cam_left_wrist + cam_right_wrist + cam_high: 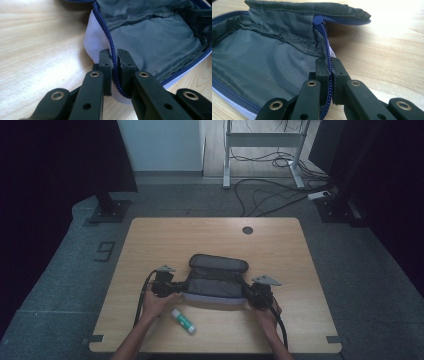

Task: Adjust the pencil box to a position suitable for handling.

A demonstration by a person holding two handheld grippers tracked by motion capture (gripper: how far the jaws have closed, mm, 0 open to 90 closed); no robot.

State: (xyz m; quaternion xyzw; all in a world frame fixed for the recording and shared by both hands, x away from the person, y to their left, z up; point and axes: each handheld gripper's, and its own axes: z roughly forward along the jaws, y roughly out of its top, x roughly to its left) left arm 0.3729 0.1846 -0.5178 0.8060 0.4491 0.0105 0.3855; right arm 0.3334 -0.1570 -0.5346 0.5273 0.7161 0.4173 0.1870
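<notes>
A grey pouch (216,282) with white sides and a blue zipper lies unzipped at the middle of the wooden table (150,240), its lid flap folded back. My left gripper (172,287) is at its left end. In the left gripper view the gripper (113,53) is shut on the zipper edge, and the grey lining of the pouch (155,42) spreads beyond. My right gripper (252,295) is at the right end. In the right gripper view it (329,61) pinches the zipper rim of the pouch (262,57) just below the blue zipper pull (318,19).
A white glue stick (183,321) with a green label lies near the table's front edge, between my forearms. A round cable hole (247,230) sits at the back of the table. On the floor beyond are a desk frame (262,140) and loose cables (270,195).
</notes>
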